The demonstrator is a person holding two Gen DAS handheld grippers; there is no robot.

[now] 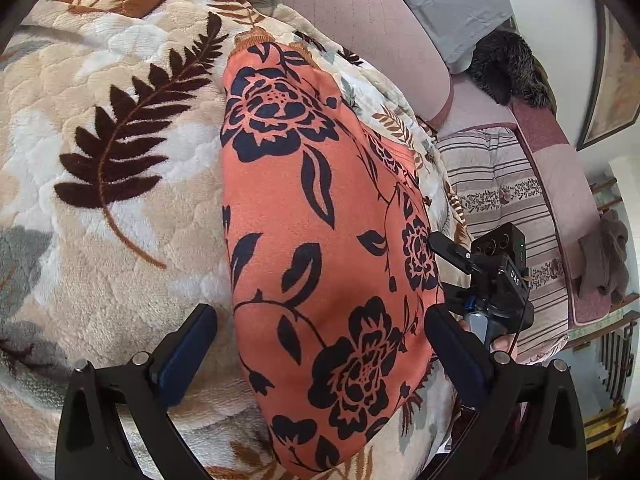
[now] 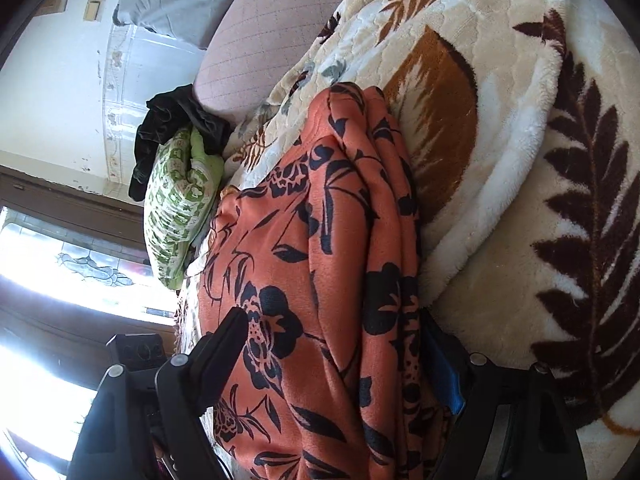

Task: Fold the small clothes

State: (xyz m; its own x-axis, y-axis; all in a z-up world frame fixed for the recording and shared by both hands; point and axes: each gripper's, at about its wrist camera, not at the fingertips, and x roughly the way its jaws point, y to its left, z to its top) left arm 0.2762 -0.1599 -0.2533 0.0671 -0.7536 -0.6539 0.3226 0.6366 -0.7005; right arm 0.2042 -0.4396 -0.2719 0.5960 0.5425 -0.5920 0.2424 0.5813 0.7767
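— Orange garment [image 1: 320, 240] with dark flowers, lying flat on fleece blanket [image 1: 120, 140]?
— Lying there, folded long. Bunched in layers at near end, seen from right wrist.
— Left gripper [image 1: 320, 344]?
— Spread wide, straddling the near end of the cloth, gripping nothing. Garment between the fingers, touching neither.
— Right gripper [image 2: 340, 344]?
— Parted too, cloth heaped between the fingers; can't tell whether pinched. Right finger [image 2: 444, 372] half buried under folds.
— Nearby?
— Green pillow [image 2: 176, 208] beside the garment's far end.

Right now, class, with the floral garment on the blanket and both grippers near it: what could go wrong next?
1. The left gripper is wide open above the orange floral garment; closing could also pinch the plush blanket.
2. The right gripper straddles bunched layers and may grab only some, skewing the fold.
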